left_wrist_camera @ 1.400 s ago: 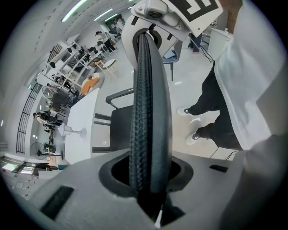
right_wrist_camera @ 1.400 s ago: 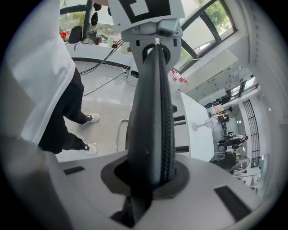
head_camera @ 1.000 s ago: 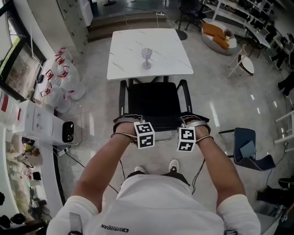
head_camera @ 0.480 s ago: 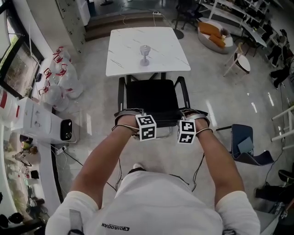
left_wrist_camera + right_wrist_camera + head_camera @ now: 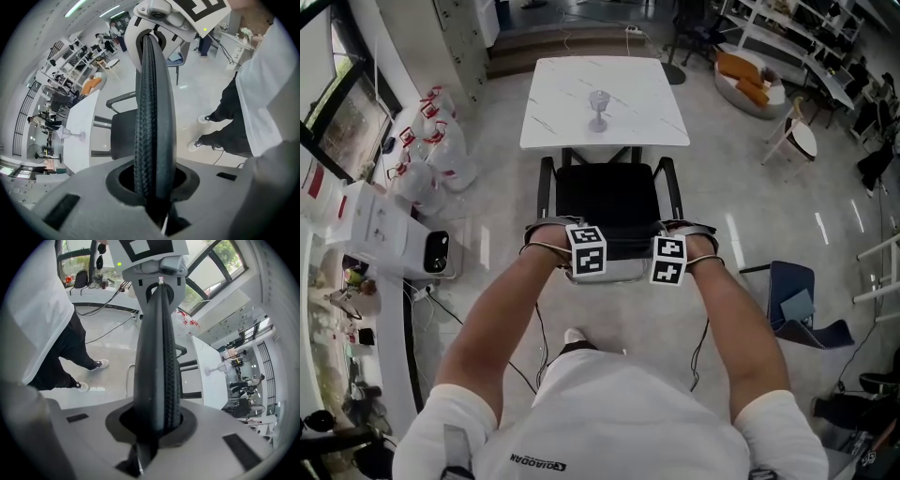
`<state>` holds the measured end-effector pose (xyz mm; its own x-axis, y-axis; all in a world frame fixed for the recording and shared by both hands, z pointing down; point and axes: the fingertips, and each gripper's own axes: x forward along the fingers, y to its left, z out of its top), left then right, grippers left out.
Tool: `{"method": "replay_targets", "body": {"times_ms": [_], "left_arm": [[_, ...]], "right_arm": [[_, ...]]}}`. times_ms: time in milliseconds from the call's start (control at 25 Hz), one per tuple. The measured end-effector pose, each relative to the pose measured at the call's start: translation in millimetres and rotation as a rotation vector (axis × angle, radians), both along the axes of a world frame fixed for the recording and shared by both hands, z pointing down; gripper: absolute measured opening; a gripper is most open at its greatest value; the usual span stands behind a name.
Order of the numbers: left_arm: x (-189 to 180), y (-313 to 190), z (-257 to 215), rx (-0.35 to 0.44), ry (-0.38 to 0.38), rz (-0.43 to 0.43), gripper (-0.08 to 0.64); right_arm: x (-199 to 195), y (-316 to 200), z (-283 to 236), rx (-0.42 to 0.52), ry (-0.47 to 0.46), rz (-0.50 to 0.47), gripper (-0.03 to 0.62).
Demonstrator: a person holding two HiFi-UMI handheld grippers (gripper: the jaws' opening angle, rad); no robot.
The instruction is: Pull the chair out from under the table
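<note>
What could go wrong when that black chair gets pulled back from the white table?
1. The glass stands on the table. If the armrests of the chair catch the table's edge, a jolt might topple it.
2. The left gripper has its jaws closing round the backrest. Pulling before they bite might let that side slip and slew the chair.
3. The person's shoe sits right behind the chair, so the chair might strike it.

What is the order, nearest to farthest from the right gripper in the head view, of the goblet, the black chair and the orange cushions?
1. Black chair, immediately at the right gripper.
2. Goblet, on the white table beyond the chair.
3. Orange cushions, far off at upper right.
</note>
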<state>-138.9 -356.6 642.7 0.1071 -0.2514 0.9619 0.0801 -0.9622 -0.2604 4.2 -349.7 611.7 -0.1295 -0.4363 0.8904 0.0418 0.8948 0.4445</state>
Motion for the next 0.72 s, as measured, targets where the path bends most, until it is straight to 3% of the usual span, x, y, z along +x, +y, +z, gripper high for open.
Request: {"method": "replay_targets", "body": {"times_ms": [200,720], "left_arm": [[0,21,-1,-0.039,-0.002,-0.010,0.067],[8,102,-1,-0.048,-0.014,-0.018,0.066]], "right_arm": [[0,20,-2,-0.049,-0.001,-0.012,0.040],[9,103,0,-0.092,-0.018,-0.011,0.038]]}}
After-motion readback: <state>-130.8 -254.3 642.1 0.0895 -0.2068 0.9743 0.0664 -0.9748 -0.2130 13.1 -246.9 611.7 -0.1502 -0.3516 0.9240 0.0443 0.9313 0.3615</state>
